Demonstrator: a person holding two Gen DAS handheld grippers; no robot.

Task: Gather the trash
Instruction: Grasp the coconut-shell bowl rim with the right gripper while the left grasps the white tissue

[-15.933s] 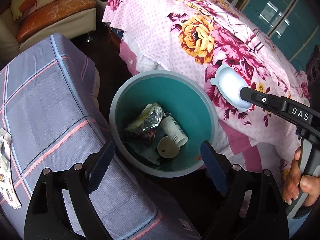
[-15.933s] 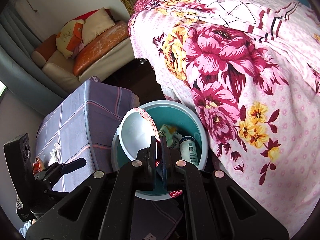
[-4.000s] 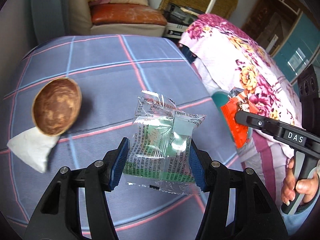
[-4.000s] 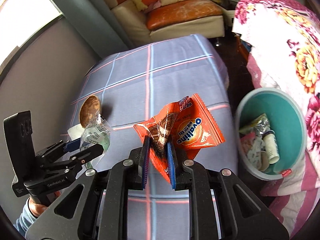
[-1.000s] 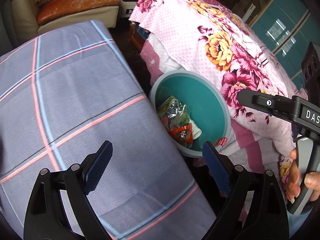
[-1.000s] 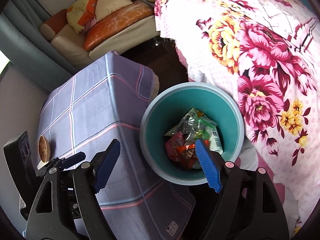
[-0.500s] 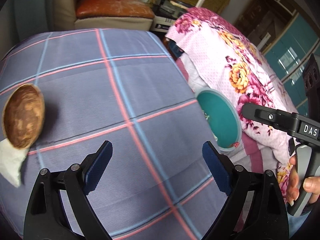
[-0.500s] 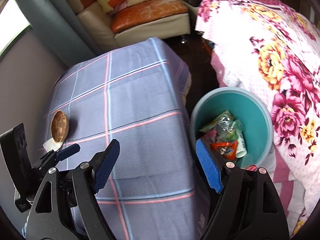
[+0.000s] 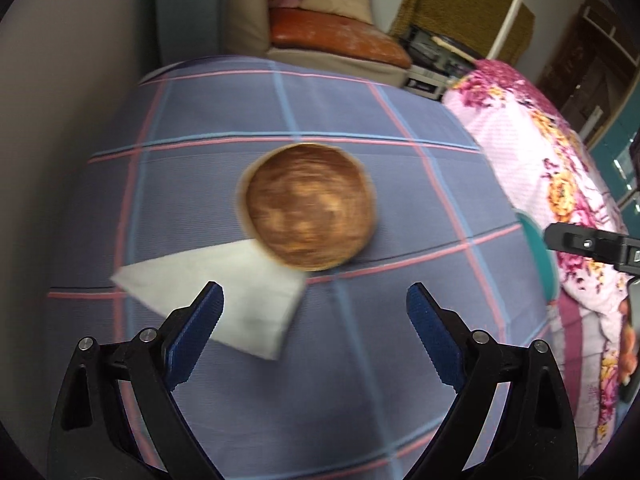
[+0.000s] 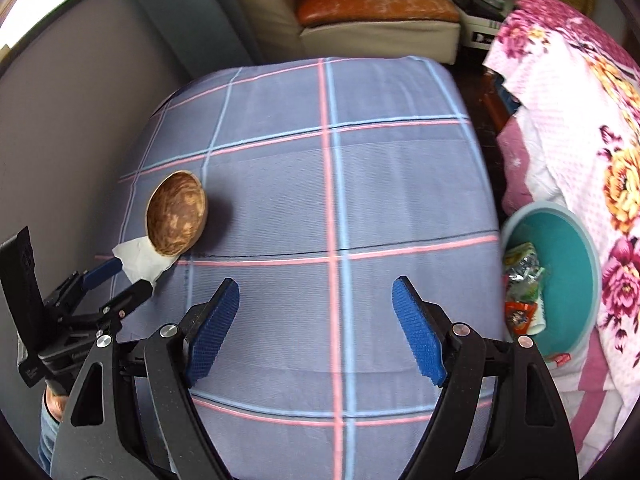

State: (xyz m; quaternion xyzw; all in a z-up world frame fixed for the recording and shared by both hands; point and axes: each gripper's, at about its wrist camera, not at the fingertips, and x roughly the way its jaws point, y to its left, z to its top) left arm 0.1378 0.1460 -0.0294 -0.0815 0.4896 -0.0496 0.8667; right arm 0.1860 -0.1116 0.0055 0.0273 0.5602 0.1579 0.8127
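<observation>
At the far left of the right wrist view the left gripper hangs over the near-left part of the bench, its jaws spread wide with nothing between them; one blue pad lies against the white napkin in that view, though contact cannot be told. The napkin lies flat on the checked grey-blue cloth, one corner tucked under a brown wooden bowl that sits upright just beyond it. In the left wrist view the same napkin shows ahead of the left-hand finger, and the bowl — blurred — stands straight ahead of the gap between the fingers.

Farther right, the right gripper is held above the bare middle of the cloth, jaws wide apart and empty. Beyond the bench's right edge, low down between it and a bed draped in pink floral fabric, stands the teal bin — crumpled wrappers, silver, green and orange, lie inside it against the near wall. A sofa with an orange cushion stands behind the bench.
</observation>
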